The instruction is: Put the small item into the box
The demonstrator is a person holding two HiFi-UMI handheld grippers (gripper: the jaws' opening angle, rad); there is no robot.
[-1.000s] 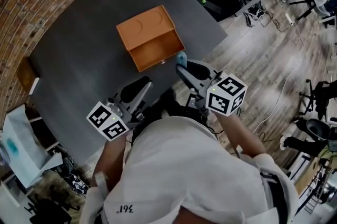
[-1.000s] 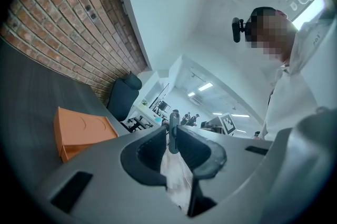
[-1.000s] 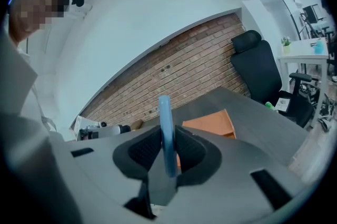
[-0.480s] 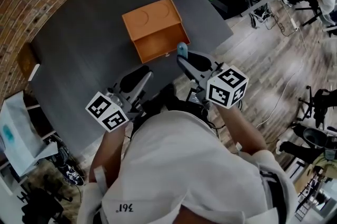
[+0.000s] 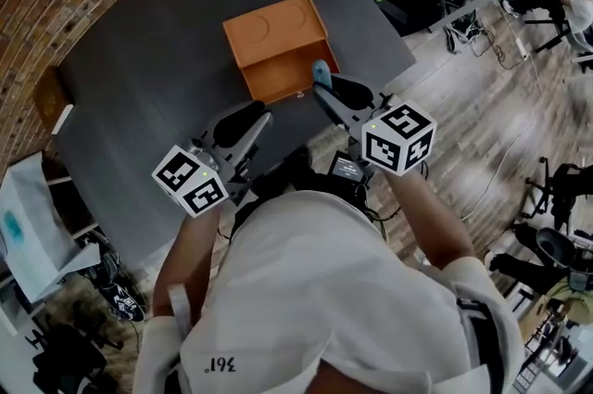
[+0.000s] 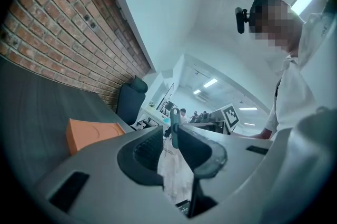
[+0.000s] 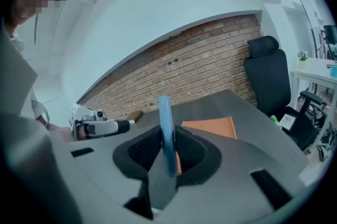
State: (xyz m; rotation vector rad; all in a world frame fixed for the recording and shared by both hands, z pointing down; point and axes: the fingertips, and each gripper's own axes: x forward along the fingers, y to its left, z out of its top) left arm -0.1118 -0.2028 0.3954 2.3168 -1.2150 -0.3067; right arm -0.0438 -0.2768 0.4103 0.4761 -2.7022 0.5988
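**Blue item clamped at the box's front corner**

The small blue item (image 7: pixel 164 117) is clamped upright between the fingers of the right gripper (image 7: pixel 167 141). In the head view it is seen at centre frame, just beside the right front corner of the open orange box (image 5: pixel 275 35) on the dark table (image 5: pixel 148 86). The left gripper (image 5: pixel 252 125), below and left of the box, is held with its fingers slightly apart and nothing between them.

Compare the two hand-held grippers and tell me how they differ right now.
The right hand-held gripper is shut on a thin blue item; the left hand-held gripper is open and empty. The right one's tips are near the open front of the orange box; the left one is farther back. Both carry marker cubes.
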